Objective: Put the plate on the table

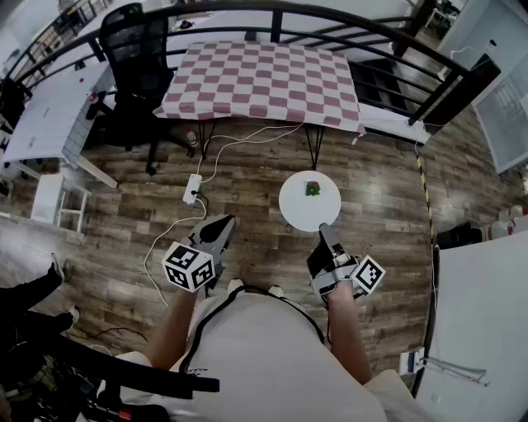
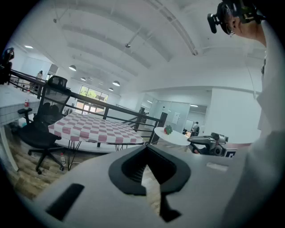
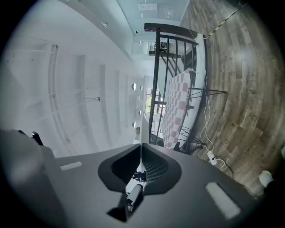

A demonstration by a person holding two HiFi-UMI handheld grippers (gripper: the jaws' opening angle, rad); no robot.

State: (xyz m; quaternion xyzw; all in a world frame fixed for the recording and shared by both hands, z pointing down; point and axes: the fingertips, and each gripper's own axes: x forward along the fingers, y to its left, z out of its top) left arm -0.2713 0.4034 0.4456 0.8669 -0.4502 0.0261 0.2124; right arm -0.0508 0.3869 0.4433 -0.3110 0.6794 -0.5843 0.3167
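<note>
A round white plate with a small green and red item on it hangs level above the wooden floor. My right gripper is shut on its near rim. In the right gripper view the plate shows edge-on as a thin white line between the jaws. My left gripper is held beside it at the left, shut with nothing in it. The table with a red-and-white checked cloth stands ahead, beyond the plate. The left gripper view shows the plate and the table.
A black office chair stands left of the checked table. A dark railing runs behind it. A power strip with white cables lies on the floor. White desks stand at the far left and right.
</note>
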